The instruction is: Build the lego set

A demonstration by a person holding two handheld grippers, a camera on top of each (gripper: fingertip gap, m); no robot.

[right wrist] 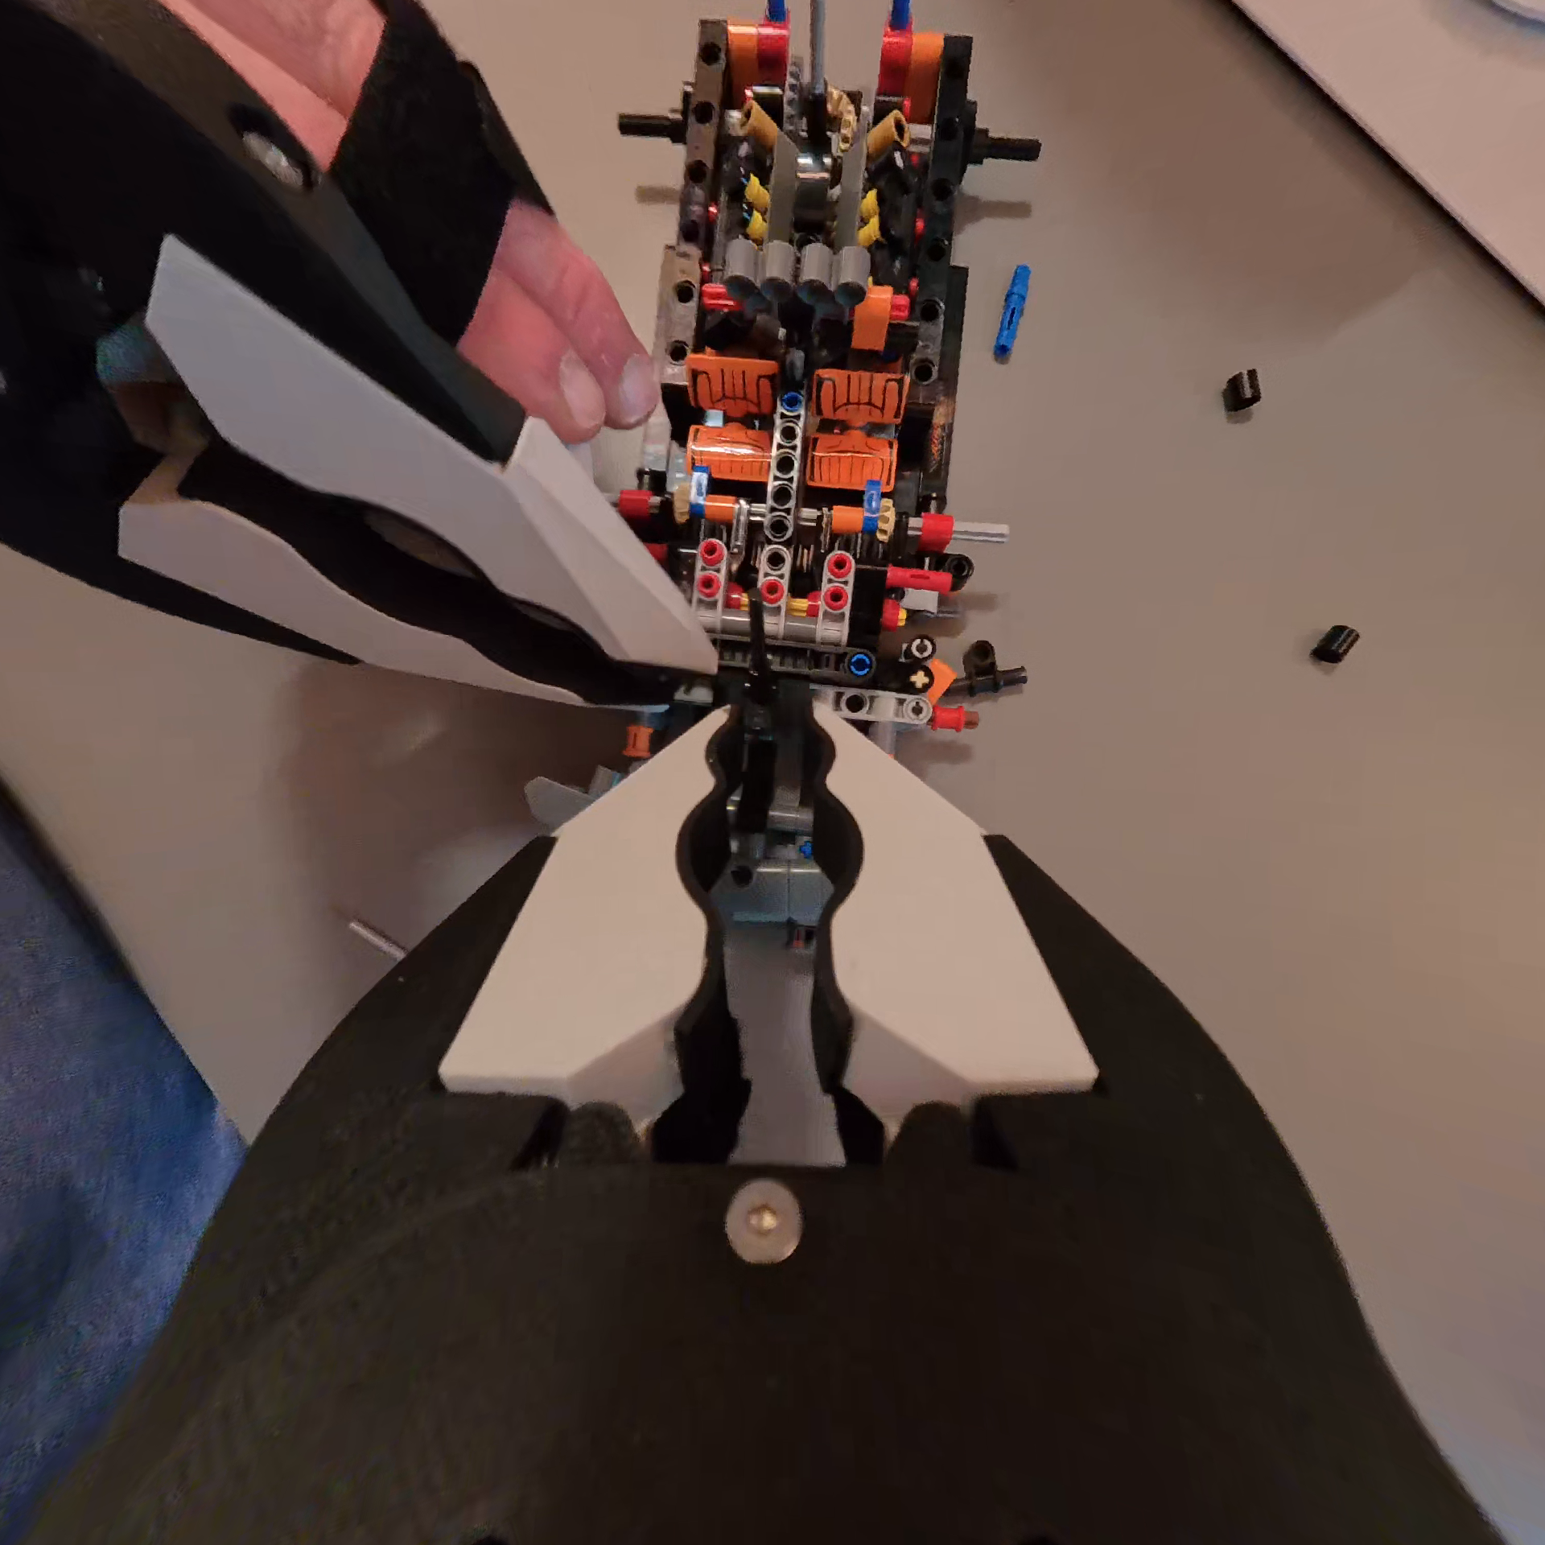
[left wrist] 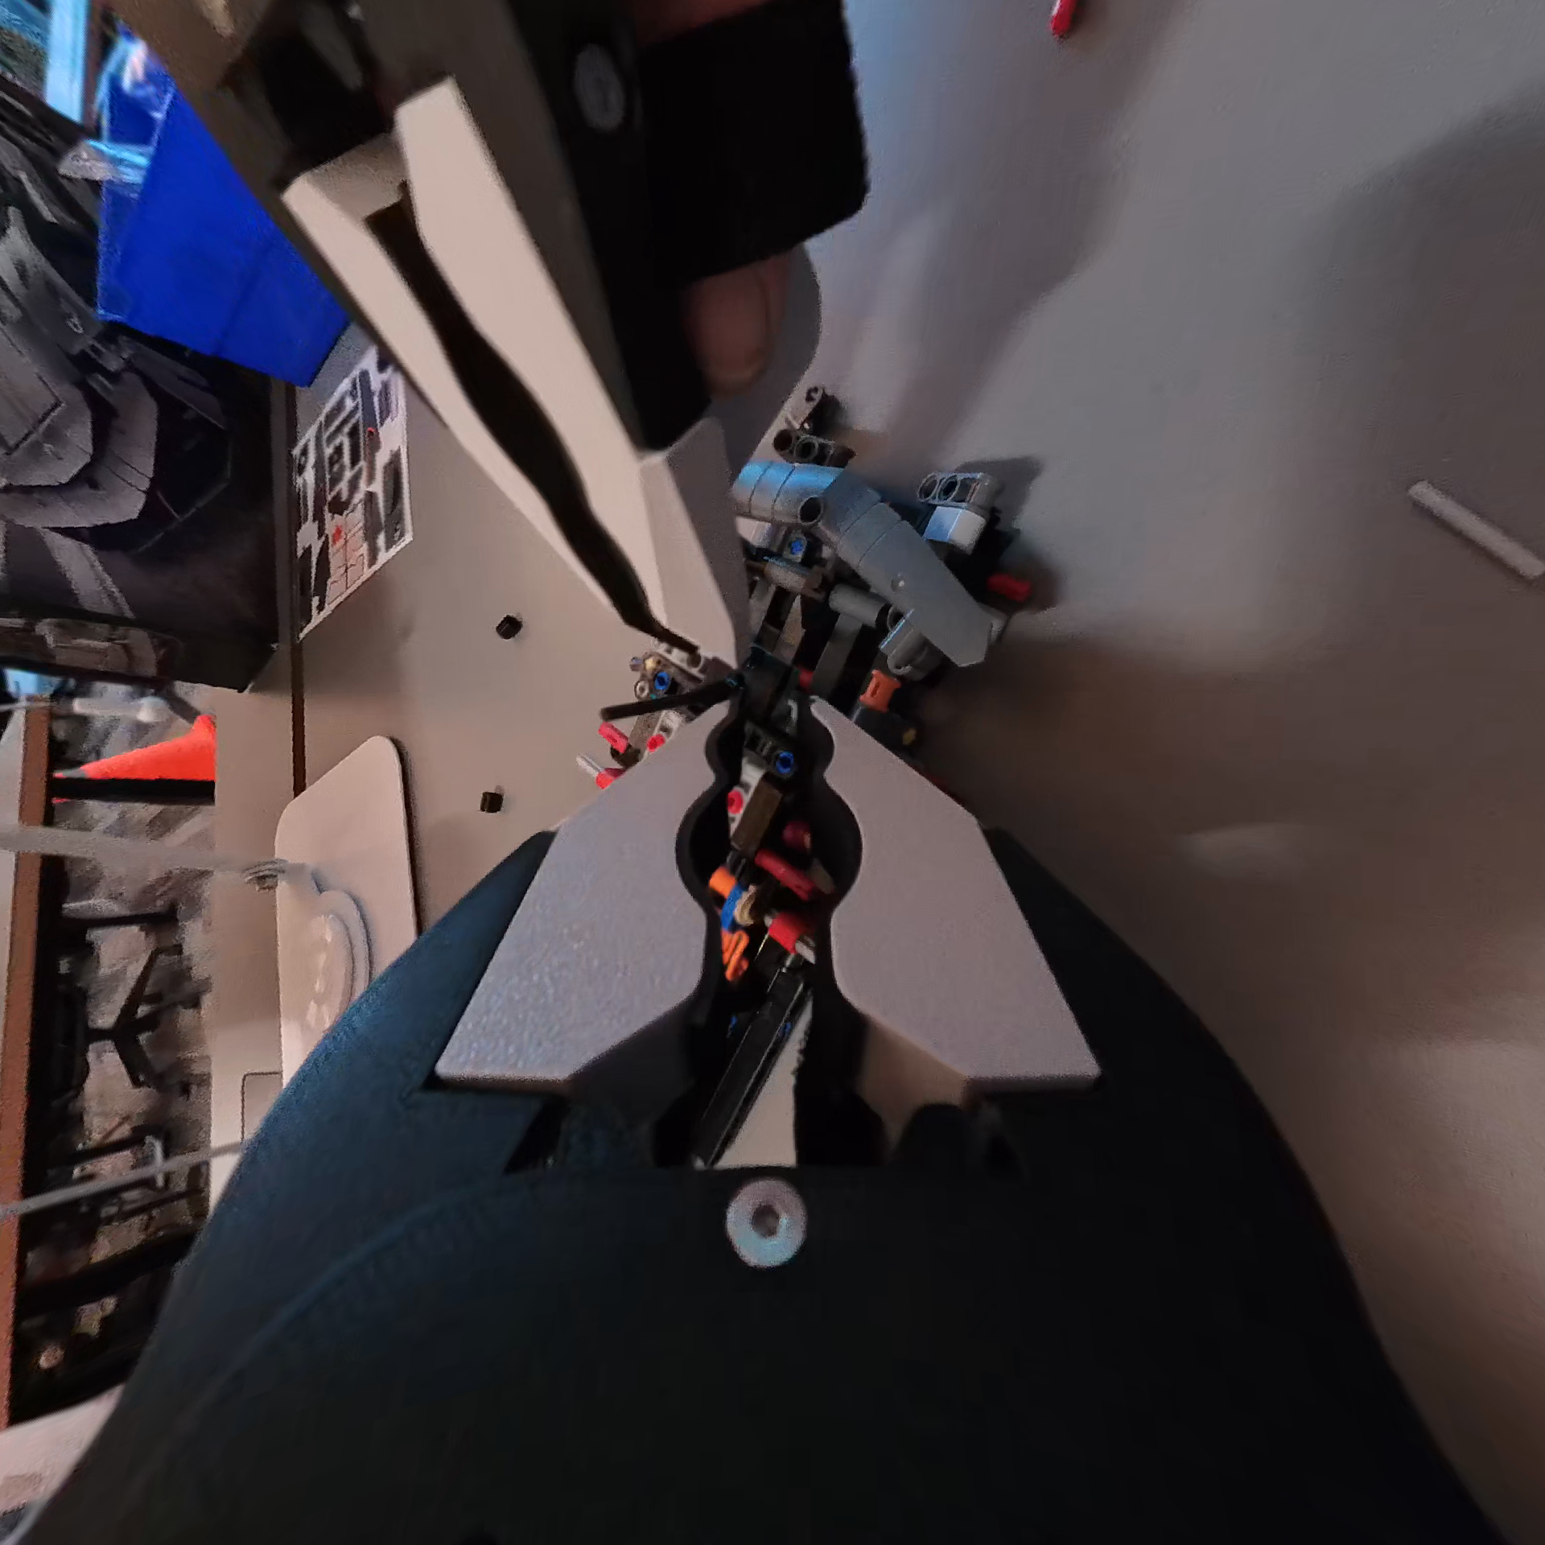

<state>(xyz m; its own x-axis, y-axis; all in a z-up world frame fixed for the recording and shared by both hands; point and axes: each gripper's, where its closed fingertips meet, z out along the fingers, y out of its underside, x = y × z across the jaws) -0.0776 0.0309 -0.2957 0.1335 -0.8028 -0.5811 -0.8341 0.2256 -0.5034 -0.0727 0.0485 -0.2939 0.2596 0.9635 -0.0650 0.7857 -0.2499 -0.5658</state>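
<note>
Left wrist view: the left gripper [left wrist: 757, 711] has its two white fingers nearly together at the tips, clamped on the near end of the lego car frame [left wrist: 869, 568], which stretches away just ahead of it over the pale table [left wrist: 1254, 418]. A thin black rod [left wrist: 660, 701] sticks out to the left of the tips. The right gripper [left wrist: 702, 648] comes in from the upper left, its tips meeting the frame at the same spot. A loose grey stick [left wrist: 1476, 531] lies well off to the right.

Right wrist view: the right gripper [right wrist: 765, 711] is closed on the thin black rod [right wrist: 757, 660] at the near end of the frame [right wrist: 803, 351]. The left gripper [right wrist: 694, 677] reaches in from the left, its tips touching the frame's near edge. A blue pin [right wrist: 1012, 311] and two small black clips [right wrist: 1241, 389] lie to the right.
</note>
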